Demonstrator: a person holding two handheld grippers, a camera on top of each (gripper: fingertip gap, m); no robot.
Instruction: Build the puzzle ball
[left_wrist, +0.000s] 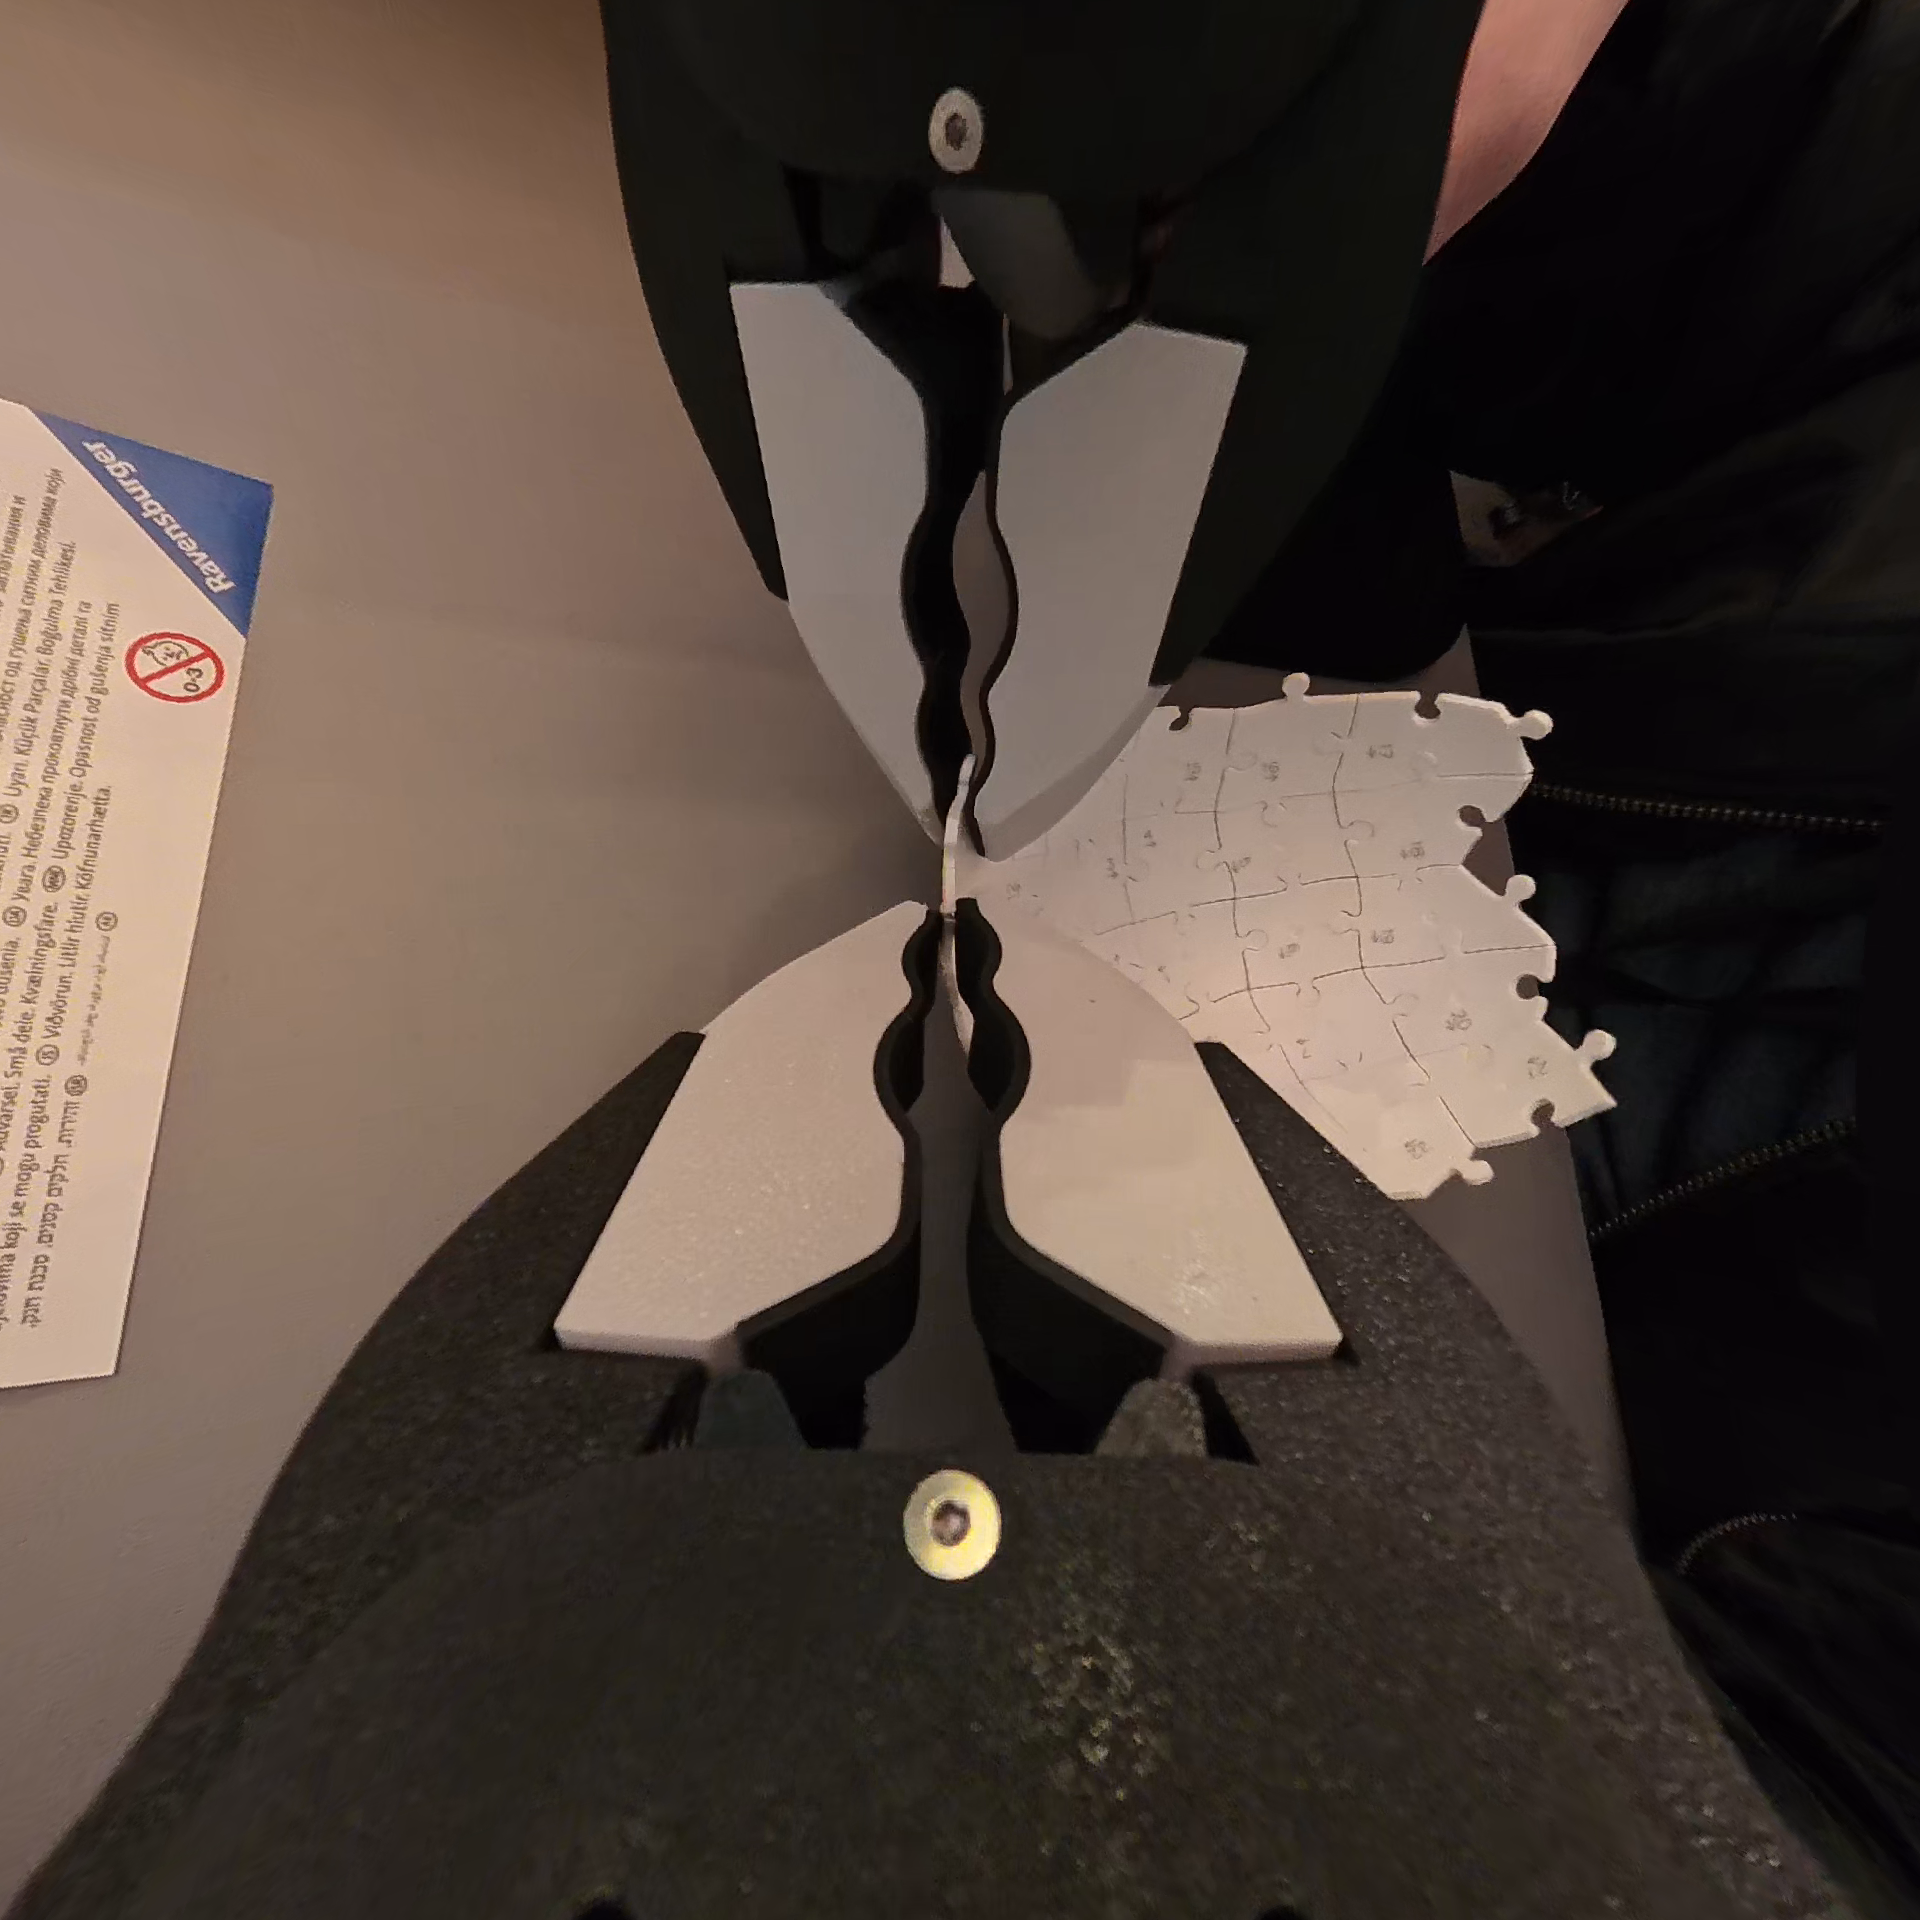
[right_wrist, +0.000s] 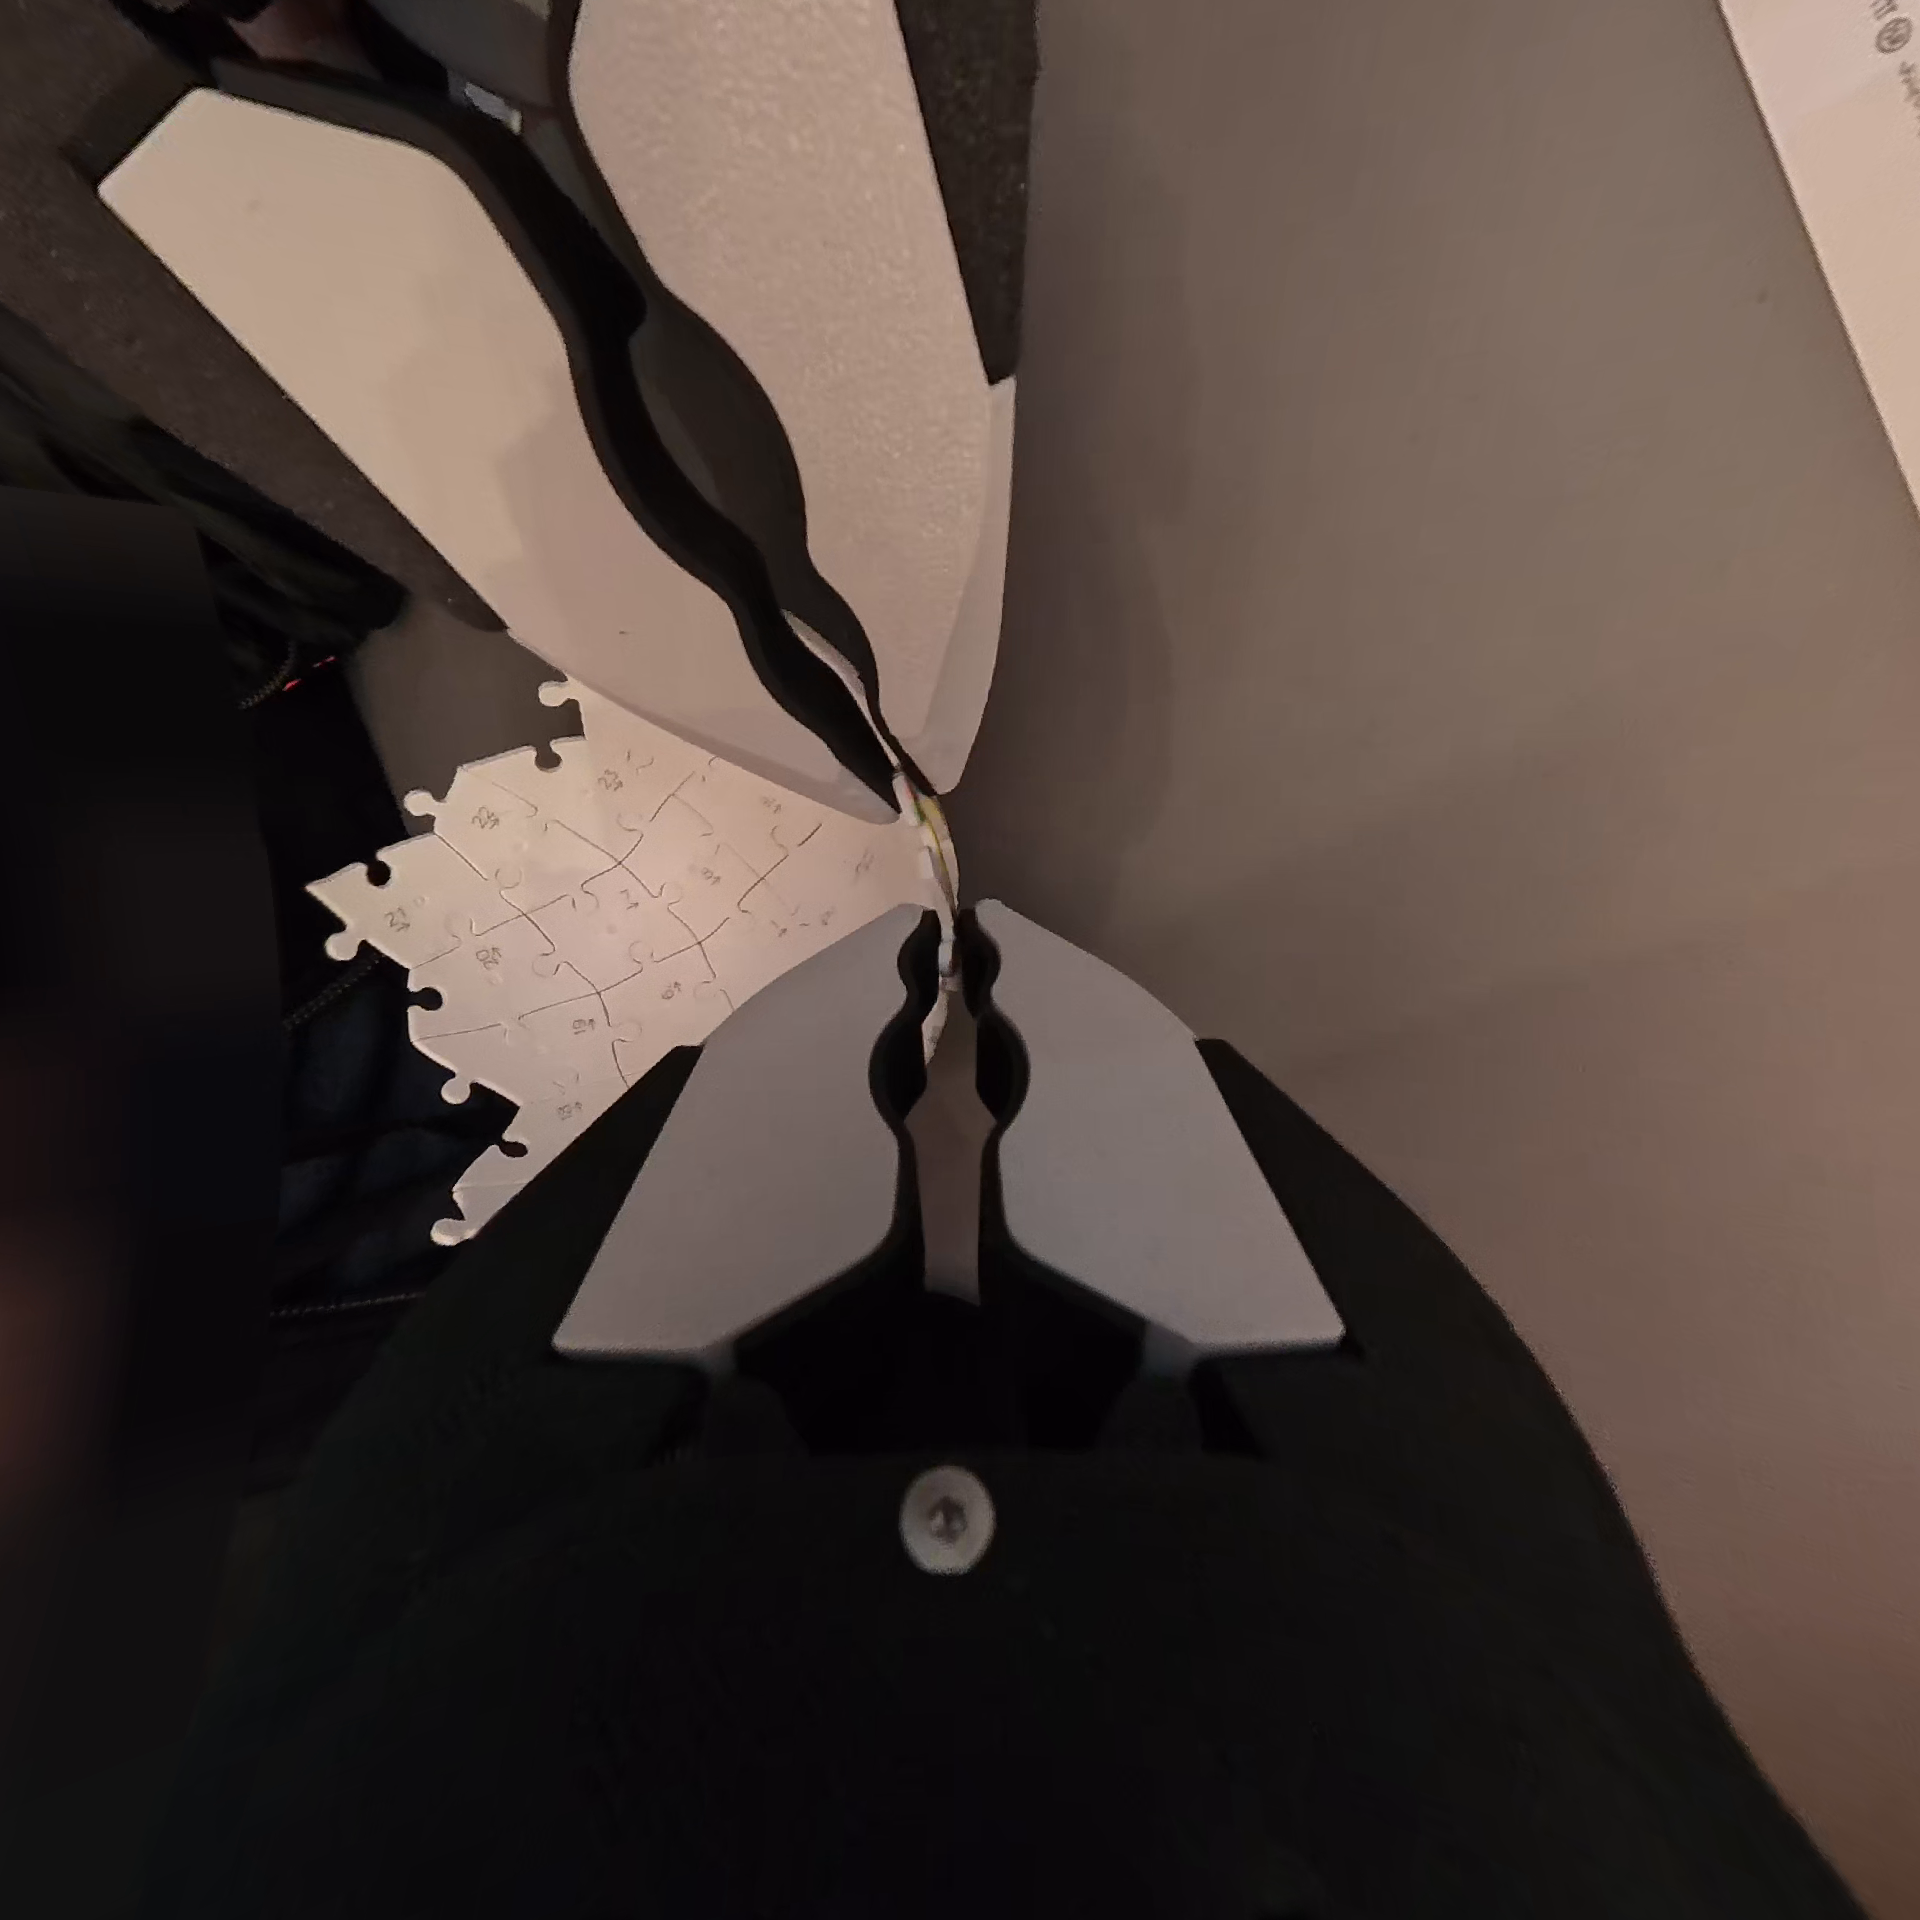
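- Left claw (left_wrist: 948, 914) reaches in from the bottom of the left wrist view, its two white fingers (left_wrist: 769, 1174) pressed nearly together and pinching the thin edge of the curved puzzle section (left_wrist: 1351, 914).
- Right claw (right_wrist: 948, 920) does the same in the right wrist view, fingertips closed on an edge-on piece at the rim of the same section (right_wrist: 582, 935).
- Each view shows the other claw coming in from the top, tip to tip with its own: the right claw (left_wrist: 971, 821) in the left view, the left claw (right_wrist: 899, 774) in the right view, both pinched on the same thin edge.
- The joined puzzle section is held in the air between the claws, above the grey table (left_wrist: 468, 312); its white back with small printed marks faces both cameras, knobs and sockets lining its free edge.
- Only the left wrist view shows the printed leaflet (left_wrist: 104, 883), white with a blue corner, lying flat on the table well to the left; the right wrist view catches just a white corner of paper (right_wrist: 1849, 208) at the upper right.
- Only the right wrist view shows a hint of colour along the pinched edge.
- Dark clothing (left_wrist: 1714, 520) fills the right side of the left view.
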